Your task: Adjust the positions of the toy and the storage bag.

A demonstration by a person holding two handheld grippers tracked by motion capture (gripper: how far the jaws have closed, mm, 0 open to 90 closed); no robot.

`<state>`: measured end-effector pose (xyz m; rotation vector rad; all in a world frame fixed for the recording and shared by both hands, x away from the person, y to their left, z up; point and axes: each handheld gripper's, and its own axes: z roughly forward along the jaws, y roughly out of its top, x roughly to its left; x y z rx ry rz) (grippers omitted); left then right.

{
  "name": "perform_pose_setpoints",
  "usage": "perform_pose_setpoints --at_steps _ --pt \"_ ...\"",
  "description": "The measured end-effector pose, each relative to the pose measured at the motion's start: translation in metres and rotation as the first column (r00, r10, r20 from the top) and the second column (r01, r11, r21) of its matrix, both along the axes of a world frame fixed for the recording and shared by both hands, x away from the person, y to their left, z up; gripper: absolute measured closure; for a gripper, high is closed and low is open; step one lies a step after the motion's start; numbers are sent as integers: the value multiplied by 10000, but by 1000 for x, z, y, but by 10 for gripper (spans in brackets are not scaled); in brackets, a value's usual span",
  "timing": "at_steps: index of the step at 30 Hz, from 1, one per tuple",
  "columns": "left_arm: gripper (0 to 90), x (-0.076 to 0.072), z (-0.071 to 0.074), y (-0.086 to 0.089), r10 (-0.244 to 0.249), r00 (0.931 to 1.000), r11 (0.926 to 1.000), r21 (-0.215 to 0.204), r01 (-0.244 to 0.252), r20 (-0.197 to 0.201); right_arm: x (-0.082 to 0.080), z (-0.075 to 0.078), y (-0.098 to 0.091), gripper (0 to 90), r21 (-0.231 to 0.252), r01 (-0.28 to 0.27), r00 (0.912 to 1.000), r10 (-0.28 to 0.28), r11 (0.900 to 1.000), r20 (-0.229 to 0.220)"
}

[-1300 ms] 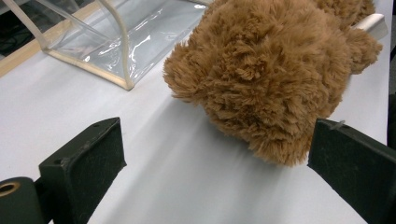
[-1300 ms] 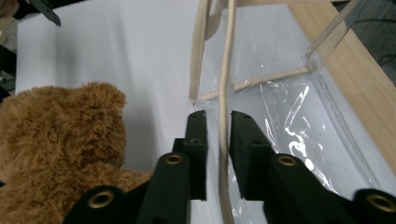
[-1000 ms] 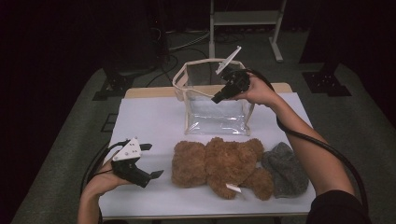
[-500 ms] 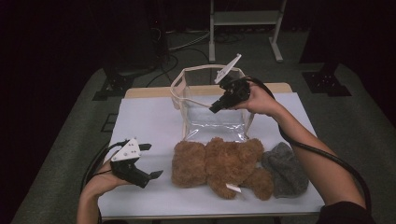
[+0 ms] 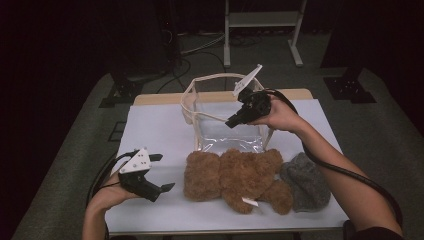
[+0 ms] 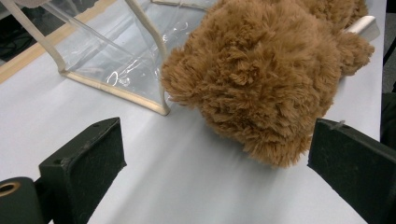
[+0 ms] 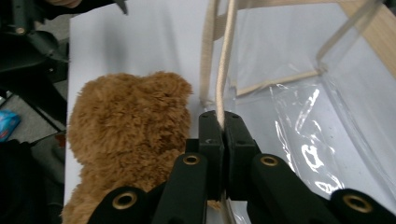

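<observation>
A clear plastic tote bag (image 5: pixel 227 117) with cream trim stands upright at the centre of the high view, on the white table cover (image 5: pixel 155 130). Its cream strap handle (image 7: pixel 223 65) is pinched between the closed jaws of the right gripper (image 5: pixel 235 120), seen in the right gripper view running up from the jaws at the bottom centre toward the top of the frame. The bag is judged to be light and floppy: the thin film is likely to buckle and the mouth to sag unless the rim is held up, and the glossy walls would be slippery, so the woven strap or the stitched trim is the better place to take hold.

A brown teddy bear (image 5: pixel 237 175) lies just below the bag in the high view, touching its lower edge. It appears soft, light and compressible; a grip deep into the body or round a limb should be surer than one on the fur alone. The left gripper (image 5: pixel 157 172), at the lower left, is held with jaws wide apart and empty, the bear's plush (image 6: pixel 261 79) lying between and beyond them. A grey knitted item (image 5: pixel 305 182) lies against the bear's right side.
</observation>
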<state>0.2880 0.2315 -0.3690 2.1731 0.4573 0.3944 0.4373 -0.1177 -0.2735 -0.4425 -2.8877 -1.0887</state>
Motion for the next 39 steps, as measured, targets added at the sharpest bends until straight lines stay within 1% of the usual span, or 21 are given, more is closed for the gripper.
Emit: perform_pose_setpoints --at_steps 1,2,4,6,7,8,11,12,14,17,19,21,23,25,29,32,34,35,36,38,39 --pt "31 0 0 0 -14 10000 10000 28 14 2 0 0 -1 784 134 65 10000 -64 9999 -28" --pt "30 0 0 0 -9 10000 10000 13 9 -3 1 2 -4 720 319 204 9998 -206 9993 49" --pt "31 1 -1 1 7 10000 10000 18 -7 -14 0 6 -8 626 472 248 9995 -256 9986 156" --pt "30 1 -1 1 29 10000 10000 -14 -29 -13 -3 13 -12 543 754 267 9991 -291 9968 307" --pt "31 1 -1 1 28 10000 10000 -3 -28 -3 -5 16 -13 507 795 284 9989 -312 9964 341" --pt "31 1 -1 1 20 10000 10000 11 -21 22 -9 20 -15 476 909 297 9981 -345 9954 520" --pt "30 0 1 2 55 9999 9999 -108 -54 112 -18 29 -18 419 1139 108 9968 -197 9934 772" --pt "30 0 1 2 53 9999 9999 -89 -52 127 -23 32 -19 400 1279 13 9960 -127 9918 885" --pt "31 0 1 3 97 9999 9999 -129 -95 140 -33 36 -20 370 1398 -229 9942 78 9899 1071" --pt "31 0 0 4 119 9999 9998 -181 -117 95 -51 37 -18 339 1469 -654 9909 469 9870 1261" --pt "30 0 0 4 157 9998 9997 -180 -156 81 -60 34 -15 331 1391 -887 9898 716 9863 1236" --pt "30 0 0 5 164 9998 9998 -133 -163 89 -71 26 -11 330 1141 -1112 9885 979 9872 1156" --pt "31 0 0 5 187 9998 9996 -199 -185 73 -76 15 -7 322 903 -1292 9867 1189 9875 1112" --pt "30 0 1 6 171 9998 9996 -244 -169 85 -80 2 -2 301 717 -1330 9883 1268 9885 842" --pt "30 0 0 6 168 9998 9995 -259 -167 63 -81 -27 4 275 187 -1363 9896 1352 9905 495" --pt "30 2 -2 6 148 9999 9997 -207 -148 -5 -80 -44 6 259 -156 -1350 9903 1354 9907 313" --pt "31 2 -4 6 159 9999 9997 -196 -160 -48 -80 -52 7 258 -326 -1302 9907 1314 9909 360" --pt "31 2 -4 6 191 9998 9994 -278 -194 -98 -80 -56 7 254 -318 -1324 9908 1332 9907 244" --pt "31 3 -5 7 149 9998 9996 -235 -152 -115 -80 -59 7 250 -360 -1320 9910 1326 9906 162" --pt "30 4 -6 7 159 9998 9996 -242 -162 -131 -81 -68 7 231 -718 -1297 9909 1319 9890 269" --pt "30 3 -6 7 185 9997 9994 -305 -190 -149 -81 -71 6 230 -760 -1317 9908 1336 9884 200"
